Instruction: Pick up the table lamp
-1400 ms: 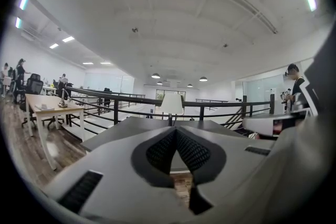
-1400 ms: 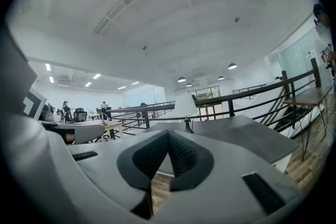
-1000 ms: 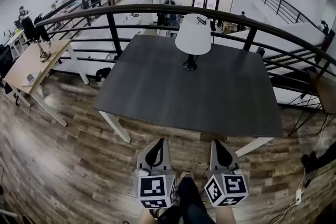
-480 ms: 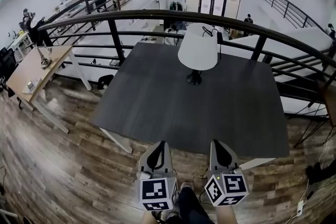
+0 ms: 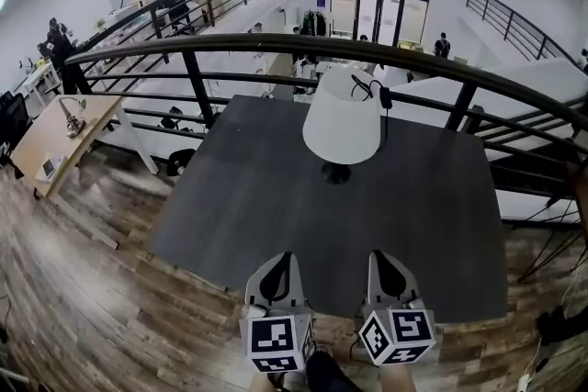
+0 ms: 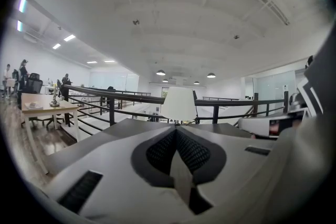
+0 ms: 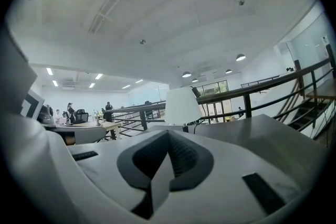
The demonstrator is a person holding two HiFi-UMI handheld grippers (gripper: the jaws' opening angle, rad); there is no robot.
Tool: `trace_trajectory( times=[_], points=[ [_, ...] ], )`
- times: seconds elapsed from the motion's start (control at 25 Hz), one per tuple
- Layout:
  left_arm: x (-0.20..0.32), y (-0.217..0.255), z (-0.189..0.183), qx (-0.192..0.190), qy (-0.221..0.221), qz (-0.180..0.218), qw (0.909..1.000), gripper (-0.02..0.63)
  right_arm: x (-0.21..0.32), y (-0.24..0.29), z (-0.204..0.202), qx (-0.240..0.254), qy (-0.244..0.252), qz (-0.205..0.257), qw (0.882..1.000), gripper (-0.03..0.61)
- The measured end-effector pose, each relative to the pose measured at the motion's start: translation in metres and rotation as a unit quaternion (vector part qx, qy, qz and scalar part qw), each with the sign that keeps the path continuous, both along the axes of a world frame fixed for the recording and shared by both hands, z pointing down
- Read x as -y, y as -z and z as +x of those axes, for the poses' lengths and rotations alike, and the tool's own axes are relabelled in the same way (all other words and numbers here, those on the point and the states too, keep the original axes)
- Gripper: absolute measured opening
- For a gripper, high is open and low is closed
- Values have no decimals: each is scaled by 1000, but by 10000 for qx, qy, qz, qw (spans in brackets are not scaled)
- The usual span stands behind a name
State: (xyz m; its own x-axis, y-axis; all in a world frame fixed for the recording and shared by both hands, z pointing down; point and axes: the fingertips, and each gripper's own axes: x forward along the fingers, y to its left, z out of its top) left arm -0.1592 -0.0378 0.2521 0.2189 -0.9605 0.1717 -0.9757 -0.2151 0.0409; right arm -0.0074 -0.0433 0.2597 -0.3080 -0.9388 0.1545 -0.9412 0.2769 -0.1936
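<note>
A table lamp with a white shade [image 5: 342, 128] and a small black base [image 5: 335, 173] stands on the dark grey table [image 5: 257, 197], toward its far side; its black cord runs off over the railing. My left gripper [image 5: 278, 265] and right gripper [image 5: 387, 263] hover side by side over the table's near edge, both shut and empty, well short of the lamp. In the left gripper view the lamp's shade [image 6: 179, 104] rises straight ahead above the closed jaws; in the right gripper view the shade [image 7: 182, 105] stands ahead too.
A black curved railing [image 5: 276, 46] runs behind the table, with a drop to a lower floor beyond. A wooden desk [image 5: 55, 133] stands to the left on the wood floor. People are far off at the back left.
Both grippers have come forward from over the floor to the table's near edge. The lamp and table now look nearer and larger. The jaws stayed shut.
</note>
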Motion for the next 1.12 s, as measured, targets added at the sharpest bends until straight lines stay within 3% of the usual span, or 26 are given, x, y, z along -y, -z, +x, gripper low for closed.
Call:
trace_trajectory(
  times=[0.84,1.12],
  points=[
    [119,-33,43,142,-229,-38,9996,26,111,-47,33,7,-140,-200,9997,-9],
    [153,-53,41,-102,-220,-162,9996,26,142,-53,40,-151,-338,-152,9992,-9]
  ],
)
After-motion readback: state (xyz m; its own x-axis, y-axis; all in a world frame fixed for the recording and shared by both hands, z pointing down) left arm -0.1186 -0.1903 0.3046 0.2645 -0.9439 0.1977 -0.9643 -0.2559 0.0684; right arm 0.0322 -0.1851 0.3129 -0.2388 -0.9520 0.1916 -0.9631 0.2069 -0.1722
